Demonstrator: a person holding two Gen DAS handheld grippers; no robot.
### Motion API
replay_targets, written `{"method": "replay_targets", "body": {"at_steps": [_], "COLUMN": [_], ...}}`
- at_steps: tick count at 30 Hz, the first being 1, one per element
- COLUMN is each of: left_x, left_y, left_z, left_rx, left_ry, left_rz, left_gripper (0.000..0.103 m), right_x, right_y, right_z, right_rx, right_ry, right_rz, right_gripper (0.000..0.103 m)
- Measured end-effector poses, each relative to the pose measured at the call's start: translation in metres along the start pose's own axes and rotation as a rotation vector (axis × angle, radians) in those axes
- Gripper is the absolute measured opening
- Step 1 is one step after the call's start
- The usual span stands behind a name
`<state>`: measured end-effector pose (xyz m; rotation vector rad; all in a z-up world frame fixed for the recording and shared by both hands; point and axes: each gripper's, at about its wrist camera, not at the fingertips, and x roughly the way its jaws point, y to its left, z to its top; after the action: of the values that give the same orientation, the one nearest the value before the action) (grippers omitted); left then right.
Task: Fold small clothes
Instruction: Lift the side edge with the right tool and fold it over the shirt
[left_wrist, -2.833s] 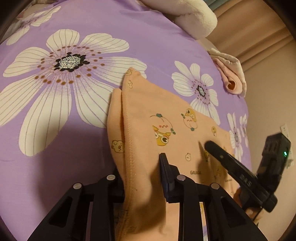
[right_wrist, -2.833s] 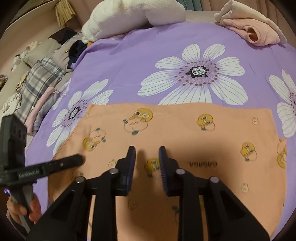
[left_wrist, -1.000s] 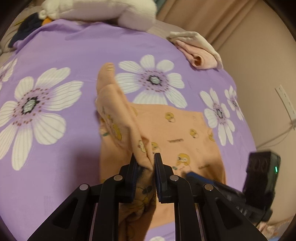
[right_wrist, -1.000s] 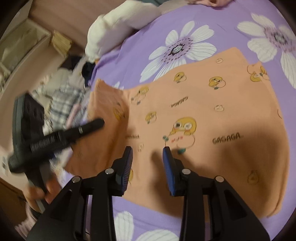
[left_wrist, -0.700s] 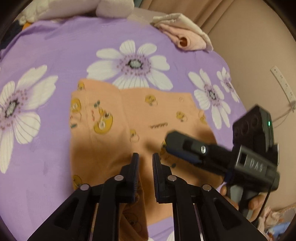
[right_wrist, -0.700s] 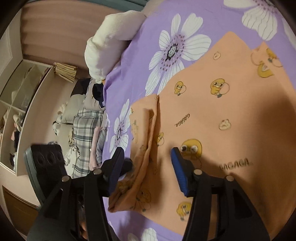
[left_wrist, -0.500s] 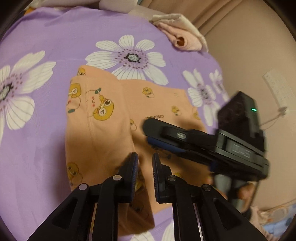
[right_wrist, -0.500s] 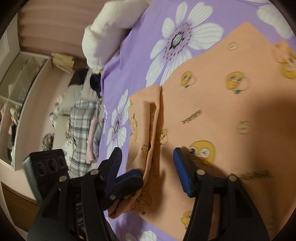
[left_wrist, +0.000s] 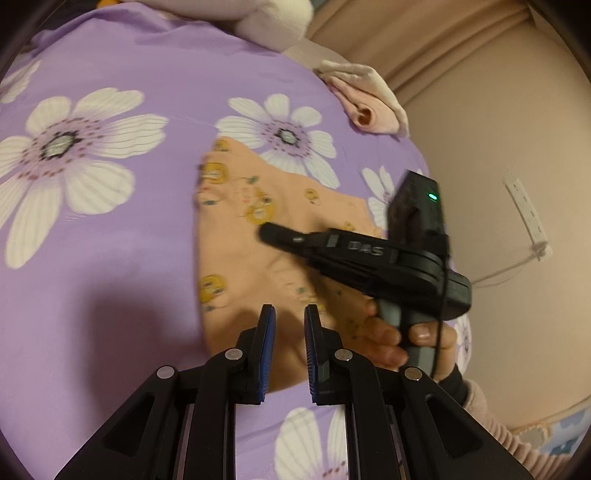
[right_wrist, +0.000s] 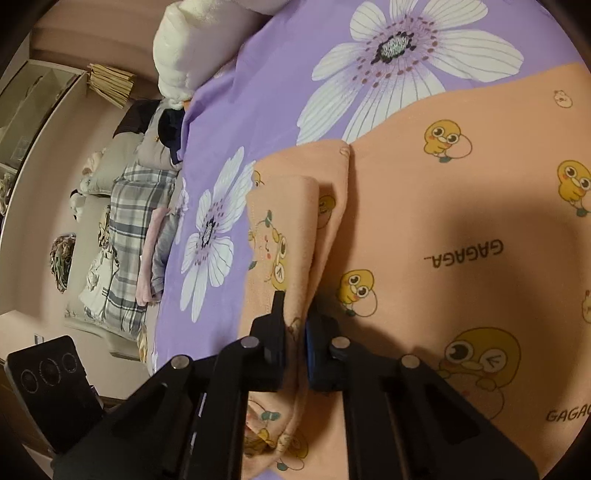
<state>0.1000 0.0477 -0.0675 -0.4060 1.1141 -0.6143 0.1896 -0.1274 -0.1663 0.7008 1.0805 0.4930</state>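
Your right tongs (right_wrist: 295, 325) are clamped on the folded edge of the orange garment (right_wrist: 443, 229), which lies spread on the purple floral bed (right_wrist: 258, 92), its left side already doubled over into a narrow flap (right_wrist: 284, 229). Your left tongs (left_wrist: 289, 332) hover just above the garment's near edge with a small gap between the pads and nothing in it. In the left view the right tongs (left_wrist: 280, 236) reach across the cloth from the side, with your hand (left_wrist: 391, 332) on the grip. The main risk, as I judge it, is in how much fabric the right tongs have caught: the flap looks to be more than one layer (the exact count is hard to tell under the pads), and if only the upper layer is pinched, lifting will peel it away and undo the fold beneath. Pull too sharply and the whole garment may slide across the smooth sheet, since nothing pins its far side. The cloth is soft and will sag, so a crooked carry would leave the new crease slanted and the print bunched. The left tongs sit near the right ones; bring them down carelessly and they could knock the flap or foul the other tool. The pink clothes (left_wrist: 365, 107) near the far edge of the bed lie well apart and pose no trouble.
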Motion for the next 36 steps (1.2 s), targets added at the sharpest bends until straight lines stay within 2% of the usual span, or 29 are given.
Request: {"method": "replay_targets", "body": {"at_steps": [5, 12, 24, 36], "left_x": [-0.011, -0.004, 0.019, 0.052], "left_y": [0.013, 0.014, -0.018, -0.066], "left_z": [-0.004, -0.010, -0.001, 0.006], "left_rx": [-0.035, -0.042, 0.023, 0.124], "left_ry": [-0.019, 0.005, 0.039, 0.078], "left_rz": [0.019, 0.034, 0.008, -0.024], "left_gripper": [0.011, 0.011, 0.011, 0.011], "right_x": [-0.020, -0.062, -0.109, -0.149], "right_y": [0.006, 0.014, -0.008, -0.026], "right_z": [0.000, 0.002, 0.004, 0.006], "right_rx": [-0.037, -0.139, -0.155, -0.157], "right_ry": [-0.071, -0.164, -0.242, -0.300], "right_rz": [-0.010, -0.104, -0.209, -0.266], "right_gripper": [0.007, 0.007, 0.008, 0.008]}}
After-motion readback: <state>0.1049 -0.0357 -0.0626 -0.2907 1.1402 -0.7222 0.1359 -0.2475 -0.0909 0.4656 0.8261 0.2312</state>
